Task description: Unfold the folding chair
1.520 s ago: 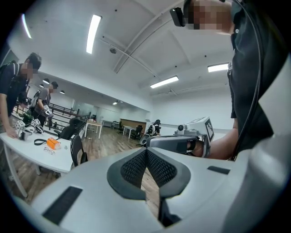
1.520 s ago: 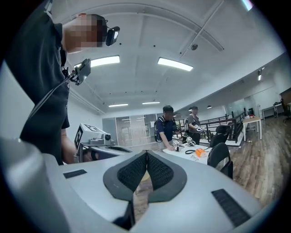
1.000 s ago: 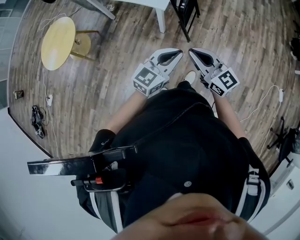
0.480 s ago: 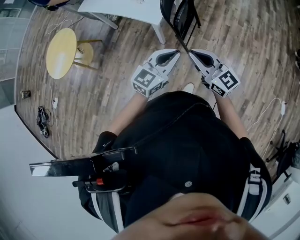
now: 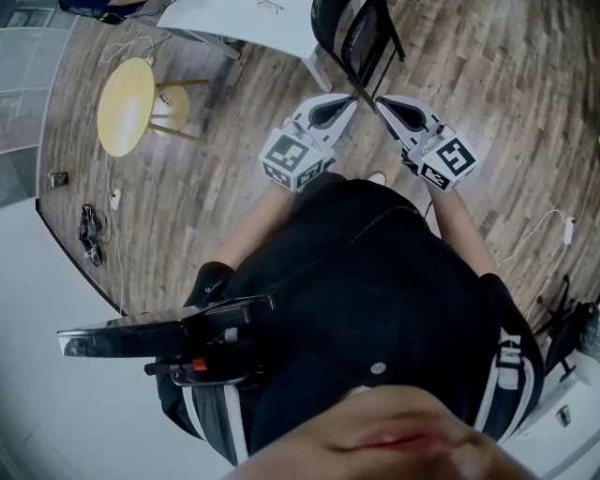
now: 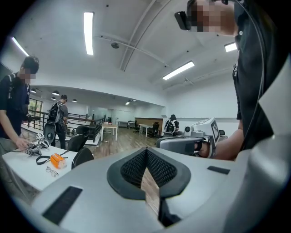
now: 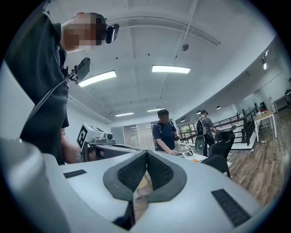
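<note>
The black folding chair (image 5: 354, 42) stands just beside a white table (image 5: 253, 21). The left gripper (image 5: 349, 100) and right gripper (image 5: 382, 101) hover side by side near the chair's foot, pointing toward the chair, each with jaws pressed together on nothing

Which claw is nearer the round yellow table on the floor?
Left. The left claw is on the side toward the round yellow table; the right claw sits beyond the left one, farther away. Neither touches the table.
</note>
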Demonstrator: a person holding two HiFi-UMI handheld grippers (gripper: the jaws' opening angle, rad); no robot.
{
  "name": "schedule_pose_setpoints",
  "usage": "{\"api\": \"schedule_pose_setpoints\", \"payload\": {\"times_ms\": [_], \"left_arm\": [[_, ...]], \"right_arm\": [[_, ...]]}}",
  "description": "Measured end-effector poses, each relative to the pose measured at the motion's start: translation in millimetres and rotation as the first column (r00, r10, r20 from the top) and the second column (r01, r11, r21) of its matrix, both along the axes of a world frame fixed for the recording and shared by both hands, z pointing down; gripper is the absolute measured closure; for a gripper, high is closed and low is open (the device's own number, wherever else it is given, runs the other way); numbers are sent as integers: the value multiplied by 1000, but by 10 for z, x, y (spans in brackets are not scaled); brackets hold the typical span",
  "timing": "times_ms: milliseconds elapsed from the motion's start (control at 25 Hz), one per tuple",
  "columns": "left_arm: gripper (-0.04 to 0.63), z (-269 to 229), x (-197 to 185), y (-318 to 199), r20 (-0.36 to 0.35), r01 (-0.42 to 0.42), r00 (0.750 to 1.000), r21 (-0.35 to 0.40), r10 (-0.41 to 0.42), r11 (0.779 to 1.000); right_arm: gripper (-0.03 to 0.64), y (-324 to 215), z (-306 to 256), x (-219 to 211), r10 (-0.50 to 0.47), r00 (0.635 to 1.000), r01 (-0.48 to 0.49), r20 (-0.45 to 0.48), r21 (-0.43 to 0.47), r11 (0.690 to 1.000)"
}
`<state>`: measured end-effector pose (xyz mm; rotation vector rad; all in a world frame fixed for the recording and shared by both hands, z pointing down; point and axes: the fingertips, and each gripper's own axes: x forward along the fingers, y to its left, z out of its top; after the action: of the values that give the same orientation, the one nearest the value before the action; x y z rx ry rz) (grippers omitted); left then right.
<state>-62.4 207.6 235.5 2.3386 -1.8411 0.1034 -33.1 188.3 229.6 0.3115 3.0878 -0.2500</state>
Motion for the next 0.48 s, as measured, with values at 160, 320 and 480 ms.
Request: {"api": "schedule_pose_setpoints", "payload": {"times_ms": [160,320,480], "left_arm": [[591,17,-56,-130,0,1,1000,-5,-1,1000],[591,81,-181,-296,3,-19,1000,-9,19,1000],[591,148,-397,-512,-16,-55,998,-11,54,998]], "right_arm": [[609,-144,23,-52,4,1000,-4,-4,-7,1000],[609,-308,90,-184,19,1000,-19,-17,-11,1000],[609,-509,119,-407,47,998,-47,-30,-5,999]]}}
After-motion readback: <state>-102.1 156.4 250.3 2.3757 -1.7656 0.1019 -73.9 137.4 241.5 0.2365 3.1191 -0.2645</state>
